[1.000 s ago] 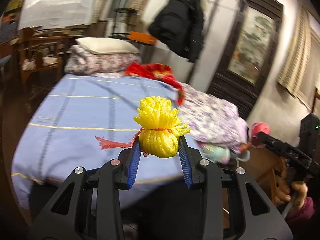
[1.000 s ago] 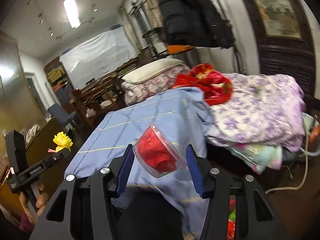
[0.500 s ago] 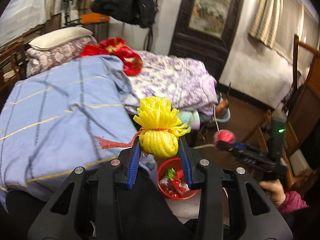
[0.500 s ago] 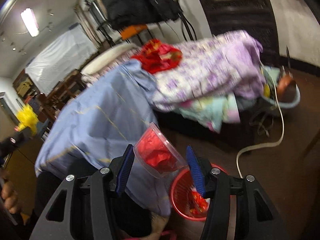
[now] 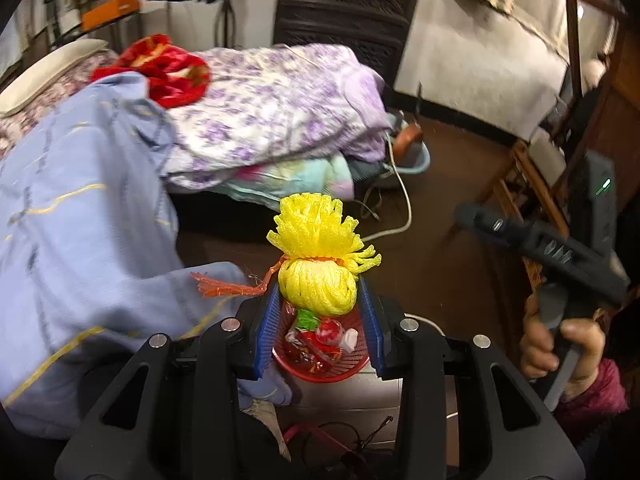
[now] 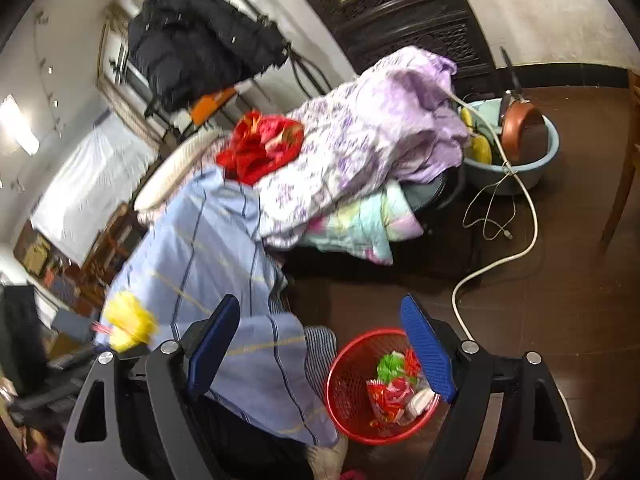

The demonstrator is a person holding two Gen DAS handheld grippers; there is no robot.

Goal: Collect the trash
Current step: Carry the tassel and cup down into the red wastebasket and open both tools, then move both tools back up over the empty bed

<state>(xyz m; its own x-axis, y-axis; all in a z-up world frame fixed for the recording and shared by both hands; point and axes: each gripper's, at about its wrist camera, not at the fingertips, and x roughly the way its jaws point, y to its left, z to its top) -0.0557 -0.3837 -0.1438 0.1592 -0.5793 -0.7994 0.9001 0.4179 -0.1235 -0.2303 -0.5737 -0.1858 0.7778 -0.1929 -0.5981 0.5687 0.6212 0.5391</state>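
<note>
My left gripper is shut on a yellow foam net bundle with an orange-red string, held above the red mesh trash basket, which holds wrappers and a clear cup with red contents. My right gripper is open and empty above the same basket. The yellow bundle also shows at the left of the right wrist view. The right gripper shows at the right of the left wrist view.
A bed with a blue sheet, a purple floral quilt and a red cloth stands left of the basket. A white cable runs over the dark floor. A blue basin holds a pan. A wooden chair stands at the right.
Both grippers swung from the bed down to the red basket. The right gripper opened and its clear cup with red contents now lies in the basket. The left gripper still holds the yellow bundle.
</note>
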